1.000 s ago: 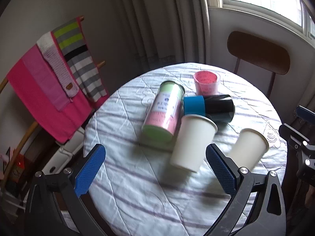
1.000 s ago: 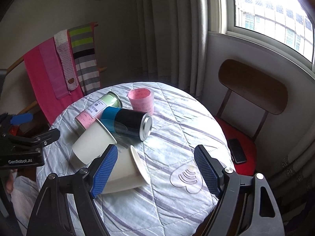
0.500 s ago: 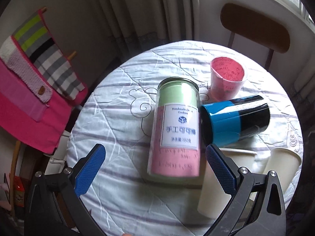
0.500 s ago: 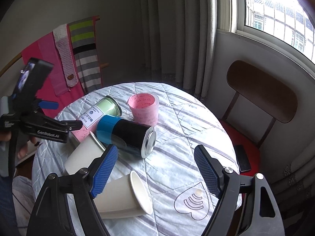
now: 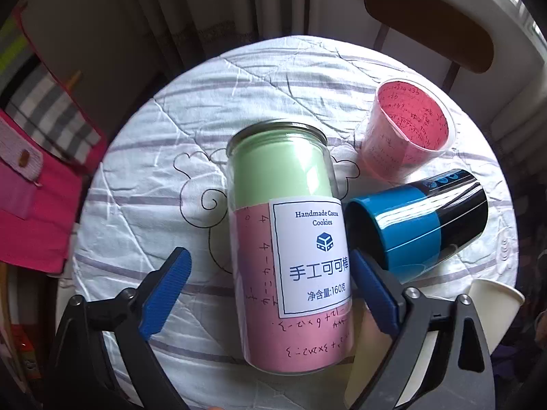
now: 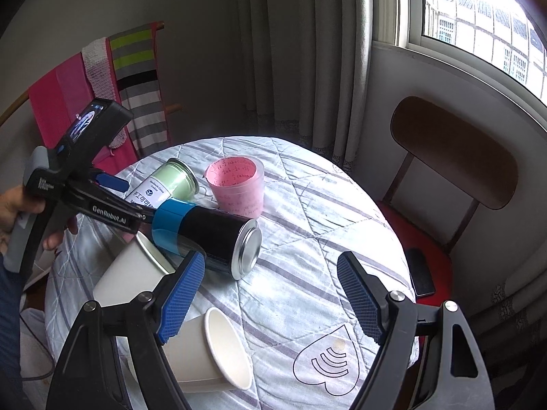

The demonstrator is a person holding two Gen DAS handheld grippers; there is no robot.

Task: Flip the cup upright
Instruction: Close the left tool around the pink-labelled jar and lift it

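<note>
A green and pink cookie jar (image 5: 294,239) lies on its side on the round table (image 5: 143,184). My left gripper (image 5: 270,287) is open with its blue pads on either side of the jar, not touching. A blue and black can (image 5: 417,225) lies to its right, and a pink cup (image 5: 407,136) stands upright behind. In the right wrist view, my right gripper (image 6: 273,304) is open and empty above the table, with a white paper cup (image 6: 212,352) on its side below its left finger. A second white cup (image 6: 133,273) lies beside it. The left gripper (image 6: 109,201) reaches in over the jar (image 6: 171,184).
A wooden chair (image 6: 454,157) with a phone (image 6: 420,276) on its red seat stands at the table's right. Pink and striped cloths (image 6: 102,78) hang on a rack to the left. Curtains and a window are behind the table.
My left gripper has moved forward and down, so the cookie jar now lies between its open fingers. My right gripper has stayed nearly still.
</note>
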